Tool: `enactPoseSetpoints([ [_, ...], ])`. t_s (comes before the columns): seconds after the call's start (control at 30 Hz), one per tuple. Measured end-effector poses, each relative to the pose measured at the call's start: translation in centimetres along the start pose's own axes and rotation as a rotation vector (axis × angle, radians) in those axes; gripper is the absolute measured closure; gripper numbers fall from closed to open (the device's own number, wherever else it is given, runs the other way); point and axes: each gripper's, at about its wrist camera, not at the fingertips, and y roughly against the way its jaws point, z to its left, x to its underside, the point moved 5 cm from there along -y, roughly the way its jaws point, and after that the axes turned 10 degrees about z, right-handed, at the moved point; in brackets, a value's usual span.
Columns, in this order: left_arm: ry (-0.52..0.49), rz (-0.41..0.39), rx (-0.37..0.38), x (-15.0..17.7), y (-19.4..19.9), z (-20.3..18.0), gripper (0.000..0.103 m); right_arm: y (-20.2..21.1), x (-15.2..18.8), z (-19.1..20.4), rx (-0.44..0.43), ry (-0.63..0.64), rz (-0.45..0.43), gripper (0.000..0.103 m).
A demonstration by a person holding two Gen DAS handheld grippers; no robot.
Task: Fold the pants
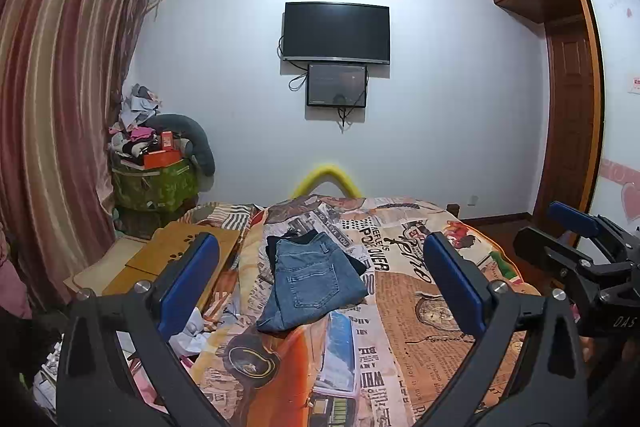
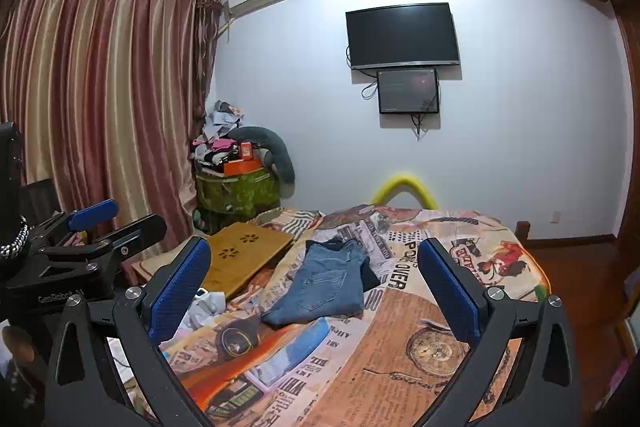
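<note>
the blue jeans (image 1: pixel 310 283) are lying folded on the bedspread (image 1: pixel 420 307) with pictures on it, partly on top of a dark cloth (image 1: pixel 358 263). the left gripper (image 1: pixel 320 283) is hanging above the bed, fingers wide apart, holding nothing. the right gripper (image 2: pixel 314 287) is doing the same, fingers wide apart too.

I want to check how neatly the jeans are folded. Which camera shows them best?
The left wrist view: the jeans lie almost centred between its fingers, back pocket facing the lens. The right wrist view shows the same jeans more obliquely and off to the left, folded edges less clear.
</note>
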Motion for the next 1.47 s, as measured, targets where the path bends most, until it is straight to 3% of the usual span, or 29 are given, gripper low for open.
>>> enactPoseSetpoints([
  [1.47,-0.021,0.026,0.05,0.9,-0.9,-0.3,0.0,-0.8,0.2,-0.1,0.006,-0.024,0.016,0.0],
])
